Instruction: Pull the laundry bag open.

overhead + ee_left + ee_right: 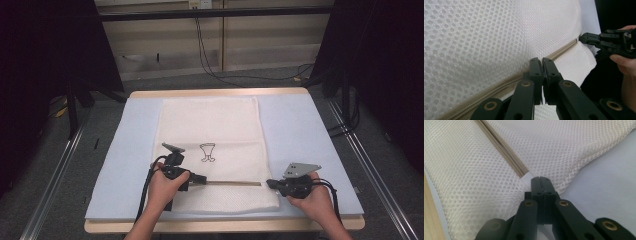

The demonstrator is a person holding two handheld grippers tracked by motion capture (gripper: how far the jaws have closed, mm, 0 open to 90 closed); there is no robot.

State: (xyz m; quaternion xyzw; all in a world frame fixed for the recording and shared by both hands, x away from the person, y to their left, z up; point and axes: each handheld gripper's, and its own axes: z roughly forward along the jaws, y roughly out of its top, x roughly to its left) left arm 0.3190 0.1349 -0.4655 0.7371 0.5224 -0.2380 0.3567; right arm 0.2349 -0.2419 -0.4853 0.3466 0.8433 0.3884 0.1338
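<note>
A white mesh bag (210, 125) lies flat on a pale blue mat (135, 150), with a small dark print (208, 152) at its middle. A beige zipper (232, 183) runs across the bag near the front edge. My left gripper (202, 178) is at the zipper's left end, and in the left gripper view it (541, 61) is shut right on the zipper line (564, 50); what it pinches is hidden. My right gripper (270, 183) is shut on the bag's fabric at the zipper's right end (540, 179). The right gripper (582, 38) also shows far off.
The mat covers a wooden table whose edge (220, 226) runs along the front. The blue mat (609, 182) is bare beside the bag on the right. Cables (210, 55) lie on the floor behind the table, and dark stands flank it.
</note>
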